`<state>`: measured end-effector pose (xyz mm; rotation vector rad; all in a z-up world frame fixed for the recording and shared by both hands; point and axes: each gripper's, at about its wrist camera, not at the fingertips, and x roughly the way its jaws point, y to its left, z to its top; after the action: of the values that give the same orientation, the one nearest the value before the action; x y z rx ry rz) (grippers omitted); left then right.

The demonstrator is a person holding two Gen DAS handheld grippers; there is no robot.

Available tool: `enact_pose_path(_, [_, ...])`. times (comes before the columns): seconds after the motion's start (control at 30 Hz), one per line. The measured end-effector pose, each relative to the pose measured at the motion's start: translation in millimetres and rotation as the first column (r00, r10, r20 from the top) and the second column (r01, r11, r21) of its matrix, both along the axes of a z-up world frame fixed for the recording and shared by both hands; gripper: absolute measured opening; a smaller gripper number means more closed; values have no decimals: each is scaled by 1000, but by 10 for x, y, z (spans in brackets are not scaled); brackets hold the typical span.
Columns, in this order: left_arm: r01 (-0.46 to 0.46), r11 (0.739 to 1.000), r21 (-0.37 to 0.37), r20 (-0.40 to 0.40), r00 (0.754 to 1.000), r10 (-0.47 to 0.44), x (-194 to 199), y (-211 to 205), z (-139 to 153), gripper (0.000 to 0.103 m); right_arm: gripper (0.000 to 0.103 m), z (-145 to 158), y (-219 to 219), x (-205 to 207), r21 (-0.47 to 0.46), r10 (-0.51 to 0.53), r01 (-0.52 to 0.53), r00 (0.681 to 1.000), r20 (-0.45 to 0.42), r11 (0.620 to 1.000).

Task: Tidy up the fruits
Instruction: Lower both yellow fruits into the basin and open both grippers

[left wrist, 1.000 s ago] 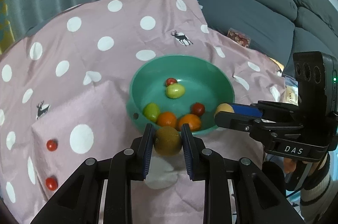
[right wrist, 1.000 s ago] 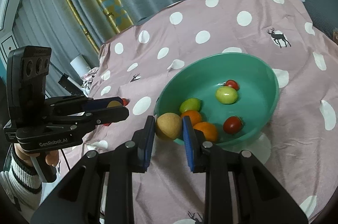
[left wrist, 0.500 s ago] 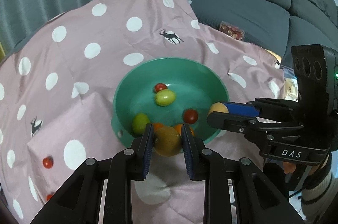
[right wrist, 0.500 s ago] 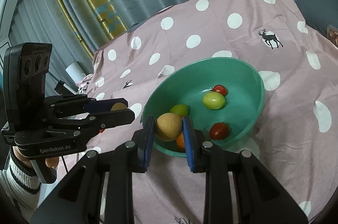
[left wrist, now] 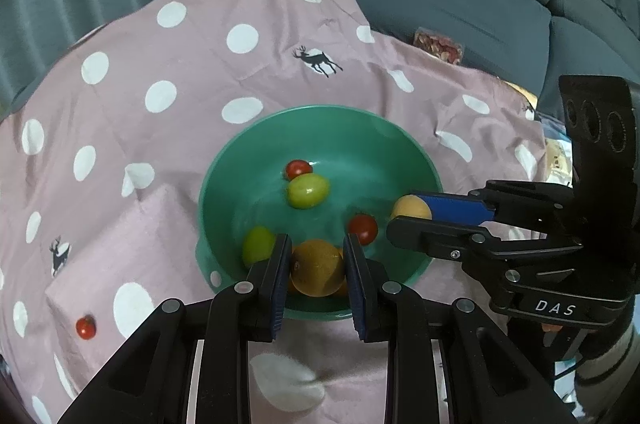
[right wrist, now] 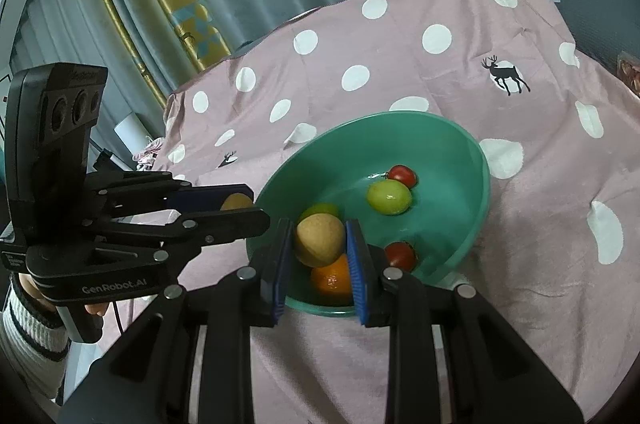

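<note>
The left gripper (left wrist: 316,270) is clenching a round, rough-skinned brownish-yellow fruit (left wrist: 317,267) between its blue pads, hanging over the near rim of the teal plastic bowl (left wrist: 360,127). The right gripper (right wrist: 318,250) is gripping a paler tan, matte round fruit (right wrist: 320,239), also over the bowl's near edge. Both fruits are sitting just above the bowl's inside, so each release looks like a short drop inward. A small red cherry tomato (left wrist: 85,327) is lying on the pink dotted cloth (left wrist: 168,35), well left of the bowl, nearer the left gripper.
</note>
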<state>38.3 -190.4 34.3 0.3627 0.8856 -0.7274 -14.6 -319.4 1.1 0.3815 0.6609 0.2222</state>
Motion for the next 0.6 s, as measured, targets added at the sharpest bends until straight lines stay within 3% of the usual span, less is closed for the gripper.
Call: enact_pose_path(0.6, [7,999,36,-31,1000,-6,161,-133,-168,27,27,-66,-42,113,-30,3,-3,1000,-16,1000])
